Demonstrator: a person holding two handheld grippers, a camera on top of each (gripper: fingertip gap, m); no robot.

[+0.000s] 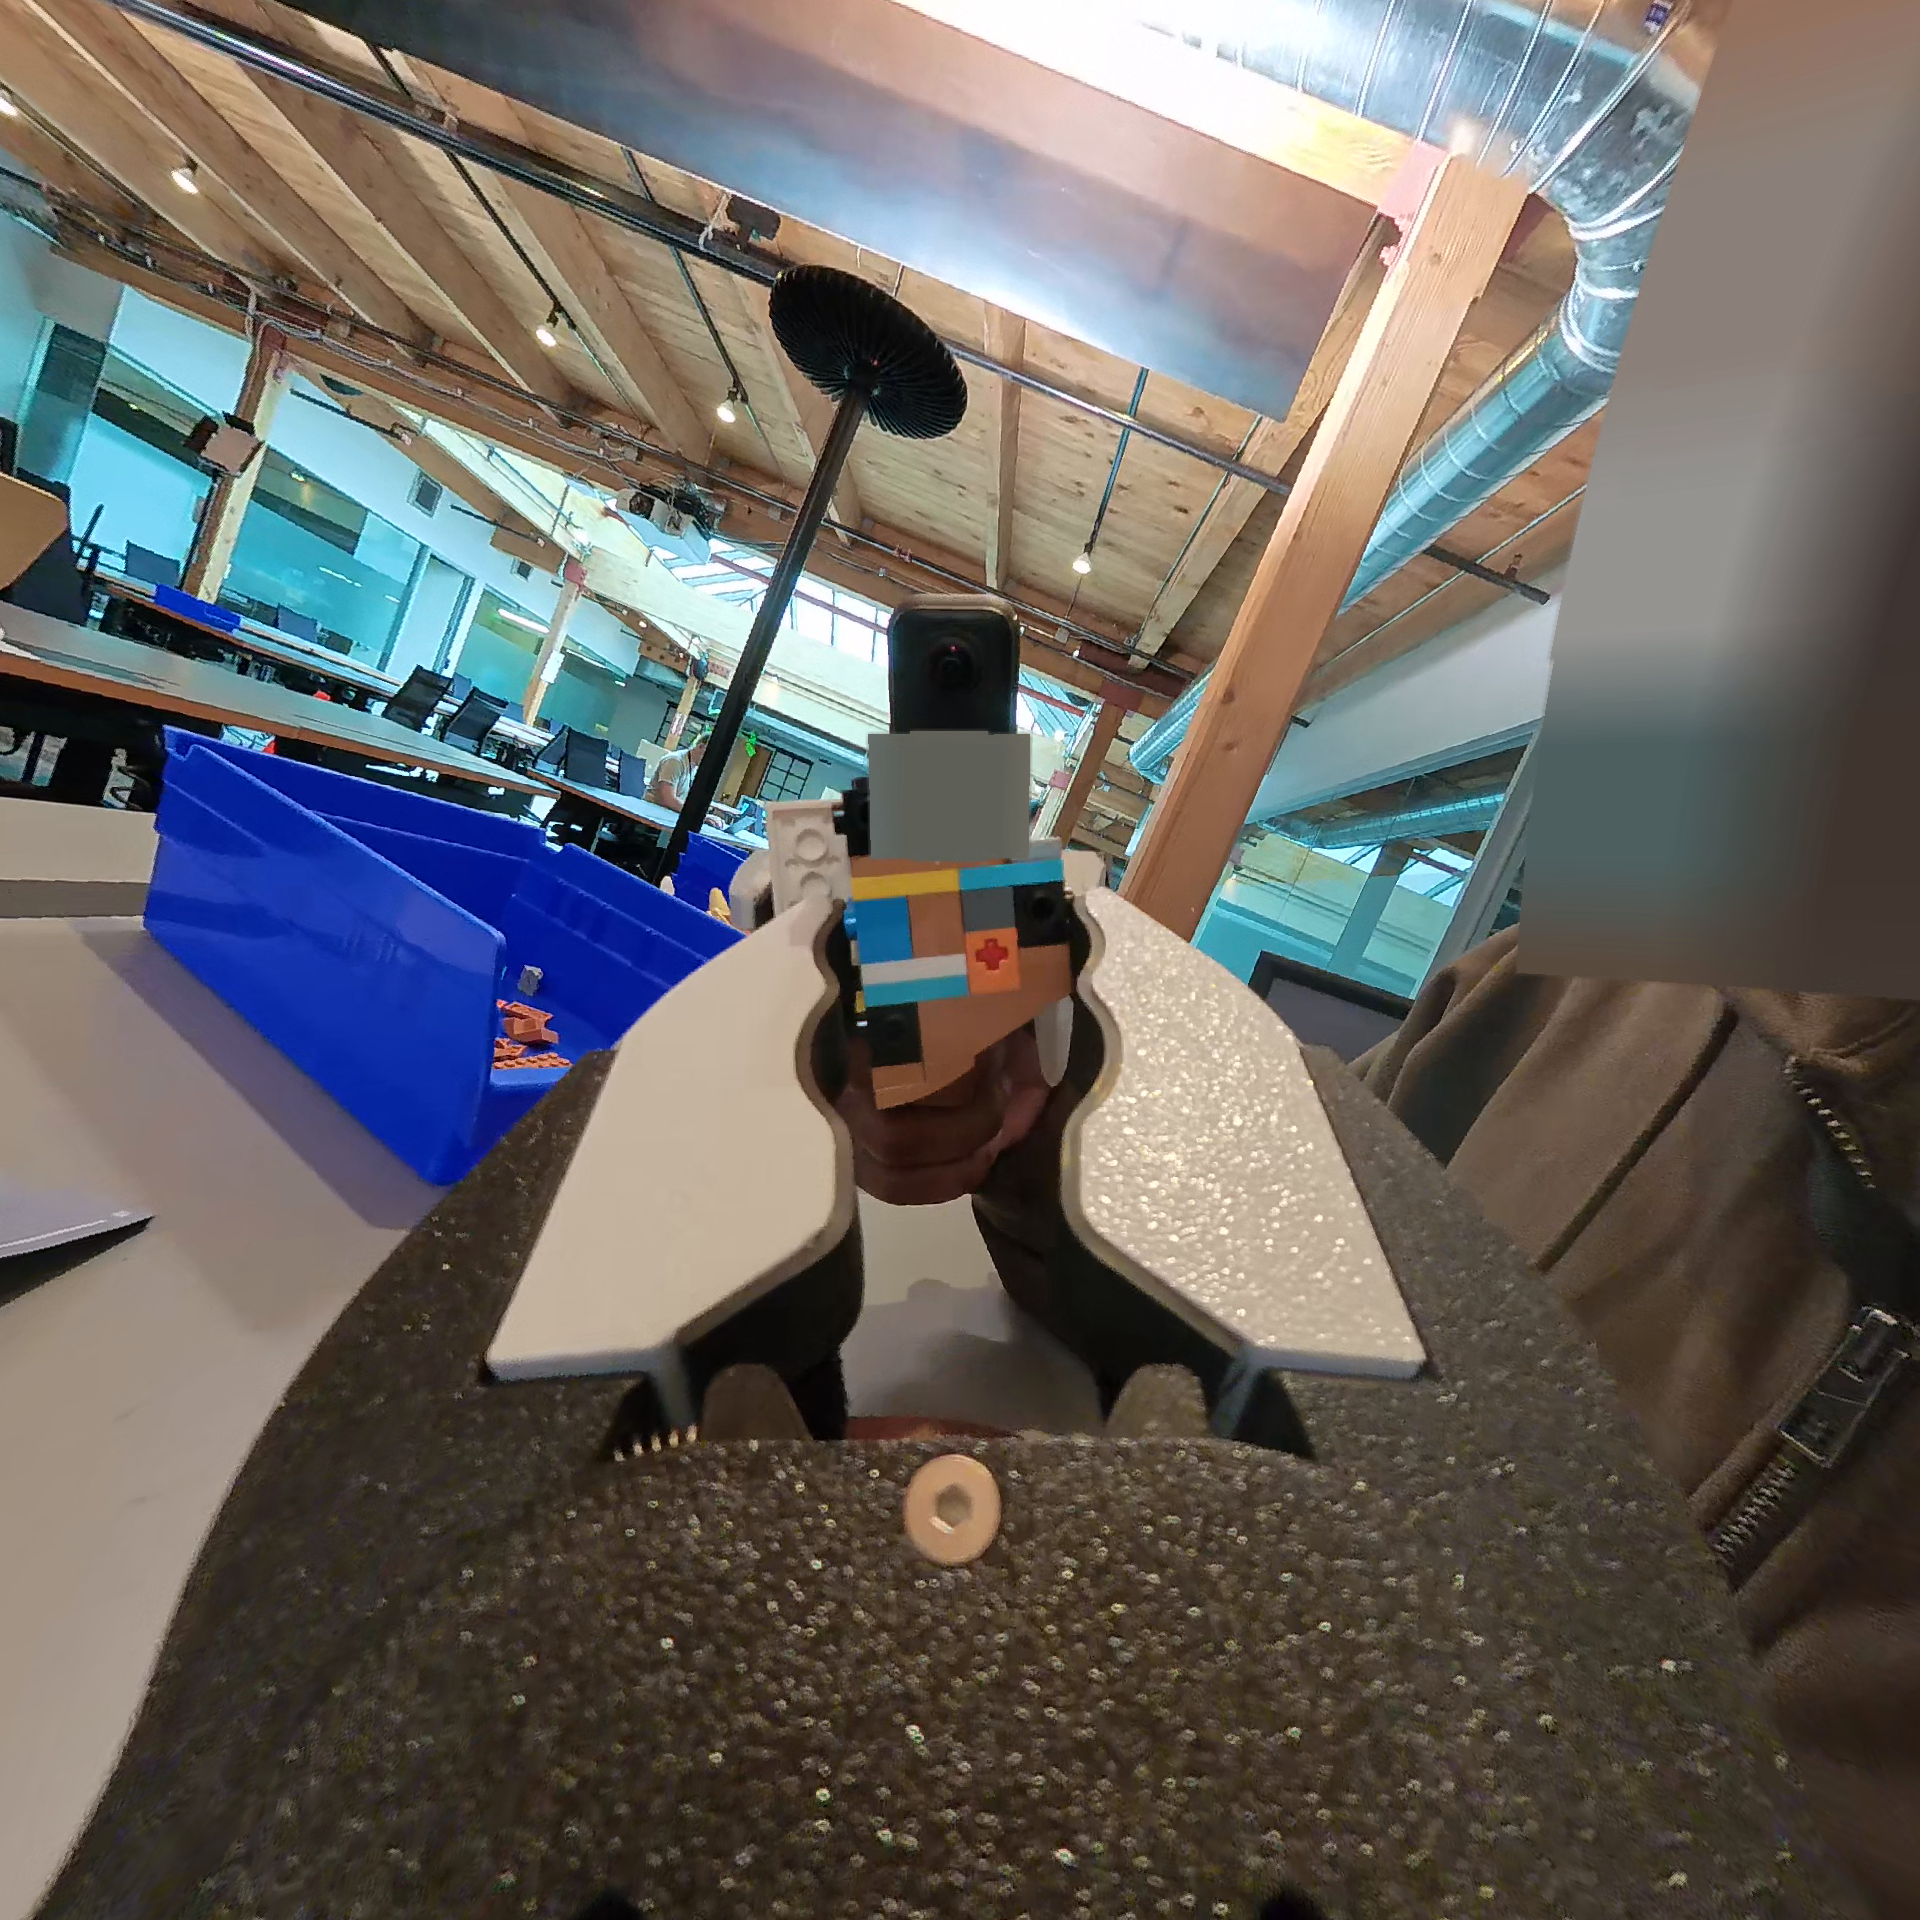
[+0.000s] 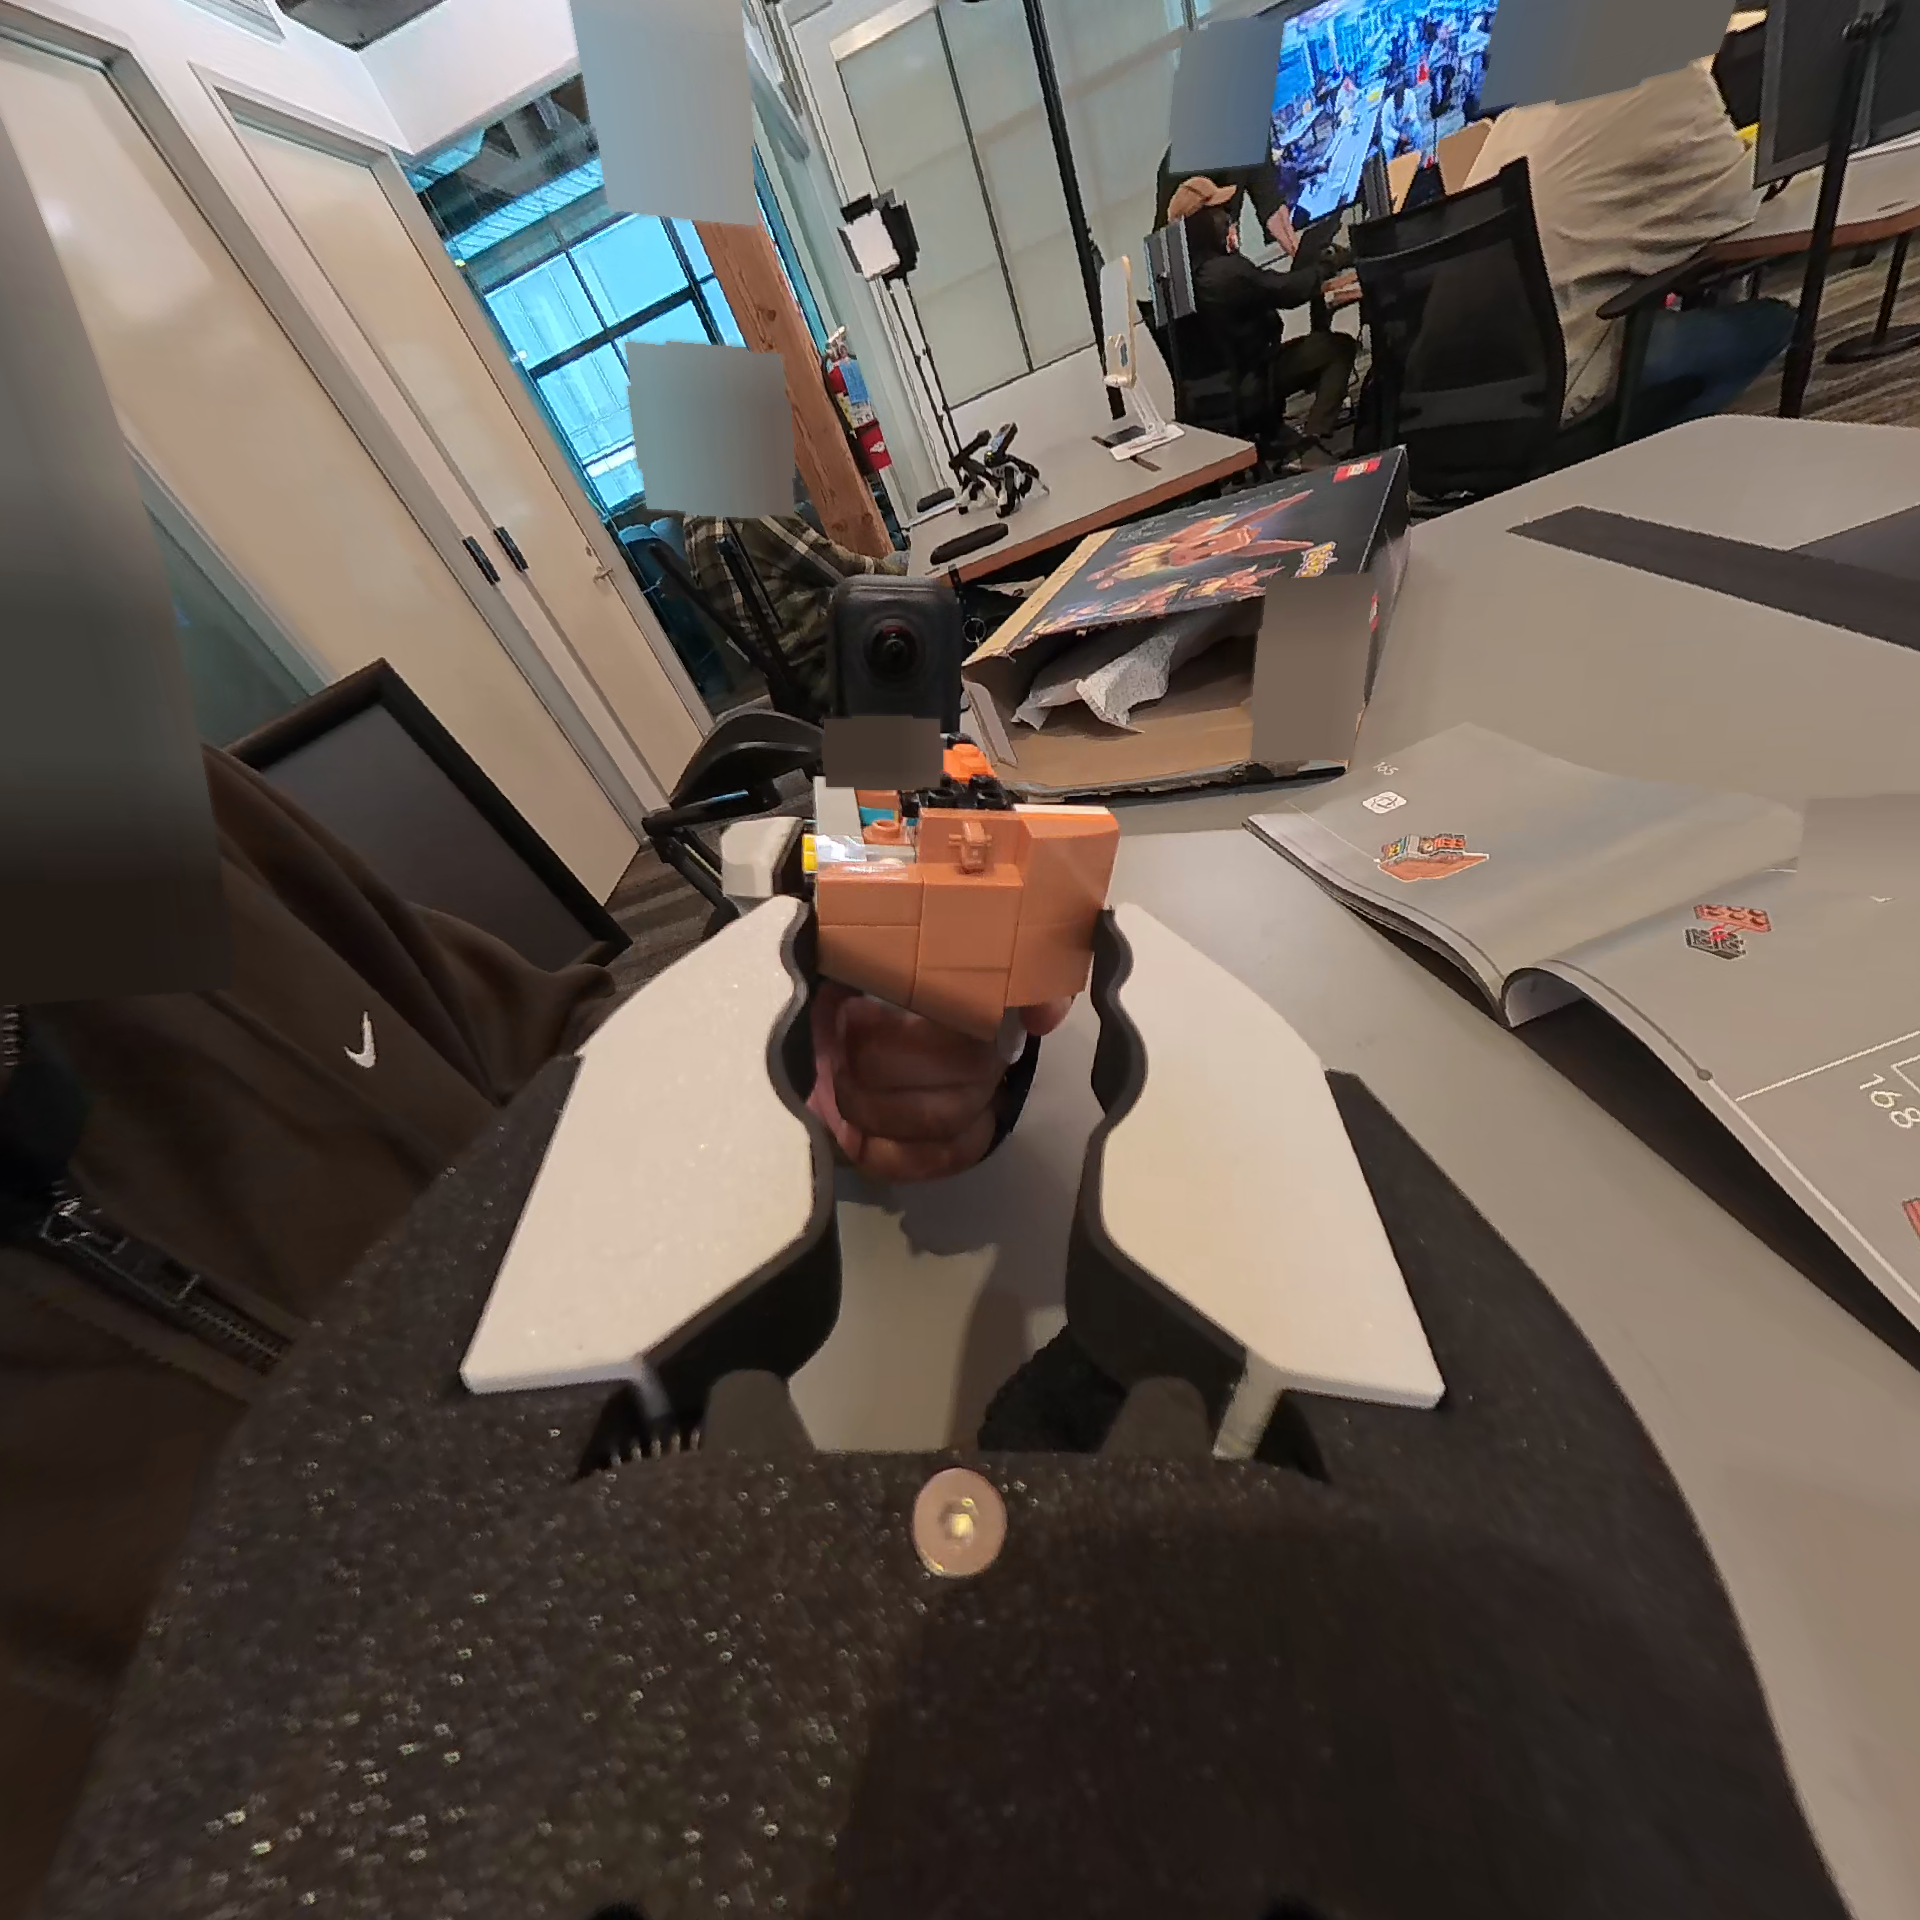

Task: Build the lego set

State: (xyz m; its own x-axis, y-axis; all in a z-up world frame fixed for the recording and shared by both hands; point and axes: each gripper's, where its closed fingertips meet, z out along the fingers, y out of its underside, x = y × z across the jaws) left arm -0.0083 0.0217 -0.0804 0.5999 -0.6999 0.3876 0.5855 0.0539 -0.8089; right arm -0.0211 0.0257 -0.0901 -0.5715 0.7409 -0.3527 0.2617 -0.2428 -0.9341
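Note:
A partly built lego assembly is held up in the air between my two grippers, which face each other. In the left wrist view the assembly shows a brown face with blue, yellow, grey and black pieces and an orange tile. My left gripper is shut on its sides. In the right wrist view the assembly shows a smooth orange-brown side. My right gripper closes on it from the opposite end. Each view shows the other gripper's black camera behind the assembly and the hand holding it below.
Blue bins stand on the grey table at the left, with loose brown bricks in one. An open lego box and an open instruction booklet lie on the table at the right. A brown jacket is close by.

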